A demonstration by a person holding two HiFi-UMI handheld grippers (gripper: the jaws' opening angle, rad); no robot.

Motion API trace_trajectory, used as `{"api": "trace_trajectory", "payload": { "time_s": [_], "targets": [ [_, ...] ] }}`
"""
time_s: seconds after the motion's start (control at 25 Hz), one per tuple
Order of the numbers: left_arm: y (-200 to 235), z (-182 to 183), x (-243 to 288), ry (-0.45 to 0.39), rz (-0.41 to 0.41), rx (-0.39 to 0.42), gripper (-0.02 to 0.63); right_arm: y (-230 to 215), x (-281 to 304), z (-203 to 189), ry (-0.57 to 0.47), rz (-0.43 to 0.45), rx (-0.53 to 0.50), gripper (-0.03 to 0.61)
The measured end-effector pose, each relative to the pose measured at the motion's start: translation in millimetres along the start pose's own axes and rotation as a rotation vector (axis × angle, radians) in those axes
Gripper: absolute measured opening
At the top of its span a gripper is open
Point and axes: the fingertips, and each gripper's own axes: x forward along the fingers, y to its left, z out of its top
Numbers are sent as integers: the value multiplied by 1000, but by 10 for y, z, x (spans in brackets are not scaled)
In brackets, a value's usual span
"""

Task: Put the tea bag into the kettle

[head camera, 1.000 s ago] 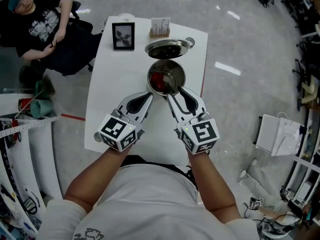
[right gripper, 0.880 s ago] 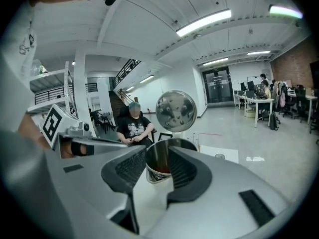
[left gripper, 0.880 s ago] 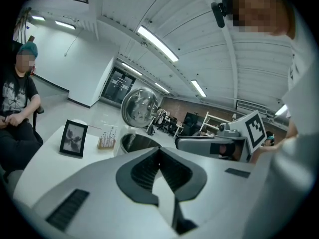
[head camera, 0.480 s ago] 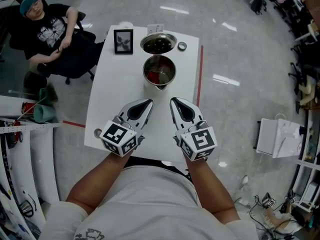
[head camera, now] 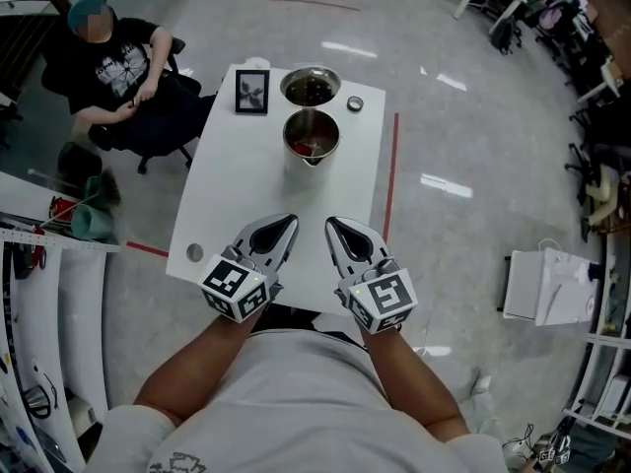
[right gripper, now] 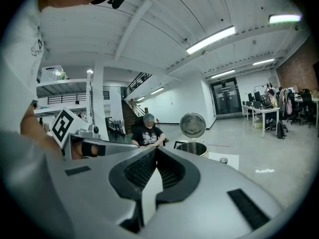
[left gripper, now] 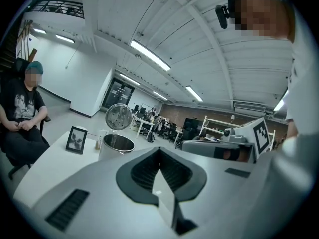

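Note:
The steel kettle (head camera: 311, 136) stands open on the white table (head camera: 227, 205), its round lid (head camera: 310, 85) swung up behind it. Something red, probably the tea bag (head camera: 315, 148), lies inside. Both grippers hover over the table's near edge, well short of the kettle. My left gripper (head camera: 291, 221) is shut and empty. My right gripper (head camera: 331, 224) is shut too, with nothing between its jaws. In the left gripper view the kettle (left gripper: 117, 145) and its lid (left gripper: 118, 116) show beyond the closed left gripper (left gripper: 159, 150). The right gripper view shows the kettle (right gripper: 193, 148) past the shut right gripper (right gripper: 156, 150).
A black picture frame (head camera: 252, 92) stands at the table's far left, and a small round cap (head camera: 355, 103) lies at the far right. A round mark (head camera: 194, 252) sits near the front left corner. A seated person (head camera: 118, 67) is beyond the table's left.
Both grippers have drawn back from the kettle to the table's near edge. The right gripper's jaws, apart over the kettle's rim a second ago, have closed.

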Motion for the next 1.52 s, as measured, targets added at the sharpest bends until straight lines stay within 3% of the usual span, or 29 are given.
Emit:
{"api": "trace_trajectory", "payload": {
  "time_s": [0.36, 0.68, 1.52],
  "targets": [
    [-55, 22, -398, -14, 27, 26, 11, 350, -141, 19, -22, 47, -12, 11],
    [-97, 37, -751, -13, -28, 52, 11, 711, -206, 74, -36, 16, -18, 11],
    [-284, 78, -2506, -60, -147, 138, 11, 2737, -394, 107, -135, -80, -47, 11]
  ]
}}
